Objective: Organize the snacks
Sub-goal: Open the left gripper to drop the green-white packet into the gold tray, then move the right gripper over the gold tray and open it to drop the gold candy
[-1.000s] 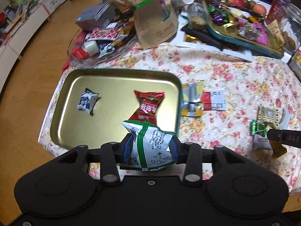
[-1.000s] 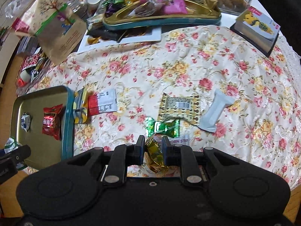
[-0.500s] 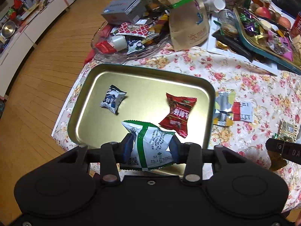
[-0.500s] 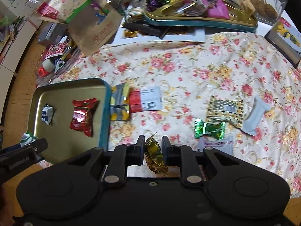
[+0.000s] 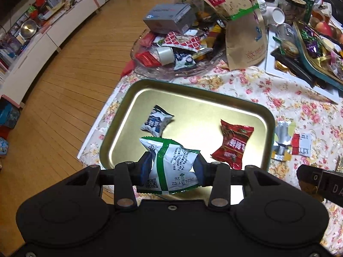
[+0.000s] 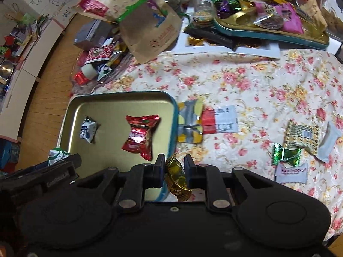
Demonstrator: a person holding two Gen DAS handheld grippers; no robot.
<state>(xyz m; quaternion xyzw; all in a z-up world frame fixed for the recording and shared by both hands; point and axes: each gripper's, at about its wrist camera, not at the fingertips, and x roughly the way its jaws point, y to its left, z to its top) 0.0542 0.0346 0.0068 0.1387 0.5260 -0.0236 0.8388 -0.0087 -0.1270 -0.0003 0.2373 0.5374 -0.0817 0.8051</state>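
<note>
Left wrist view: left gripper [image 5: 171, 168] opening, white-green packet [image 5: 171, 165] between pads, above gold tray [image 5: 193, 105]. Right gripper [image 6: 174, 169] pinching gold candy [image 6: 176, 177].

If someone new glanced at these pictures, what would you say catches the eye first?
Probably the gold tray at the edge of the flowered tablecloth, with a red snack packet and a blue-and-white one in it. Above it, the left gripper has a green-and-white packet between its opening jaws, while the right gripper pinches a gold-foil candy.
</note>
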